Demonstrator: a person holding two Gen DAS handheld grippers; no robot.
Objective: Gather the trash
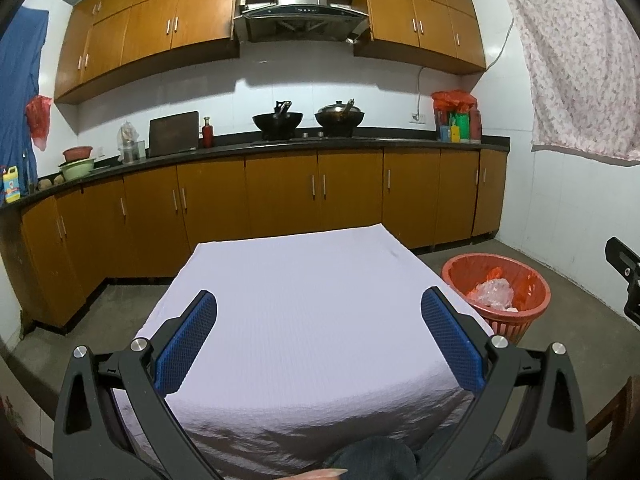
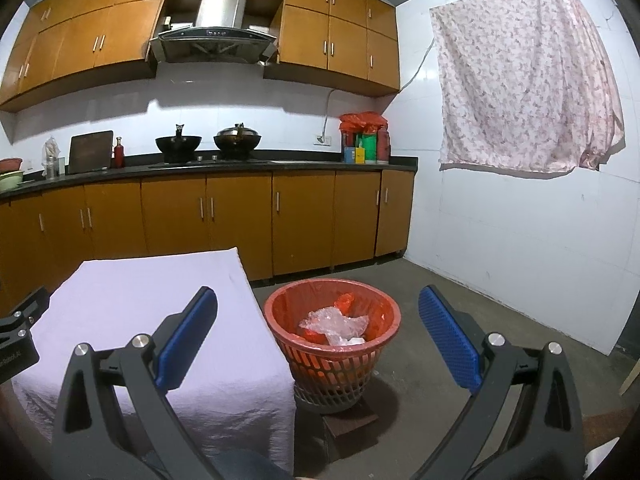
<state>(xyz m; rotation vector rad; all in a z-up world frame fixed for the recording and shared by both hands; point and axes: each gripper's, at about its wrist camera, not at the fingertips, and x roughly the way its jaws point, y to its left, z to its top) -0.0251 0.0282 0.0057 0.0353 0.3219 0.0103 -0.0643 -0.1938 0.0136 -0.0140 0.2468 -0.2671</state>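
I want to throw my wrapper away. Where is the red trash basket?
The red plastic mesh trash basket stands on the floor, just right of the white cloth-covered table, in front of the brown cabinets.

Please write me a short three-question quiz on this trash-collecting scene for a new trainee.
1. True or false: both the left gripper and the right gripper are open and hold nothing.
2. On which side of the cloth-covered table does the red trash basket stand? A) the person's right B) the person's left C) beyond its far edge
3. What lies on top inside the basket?

Key
1. True.
2. A.
3. Crumpled clear plastic, above the red liner bag.
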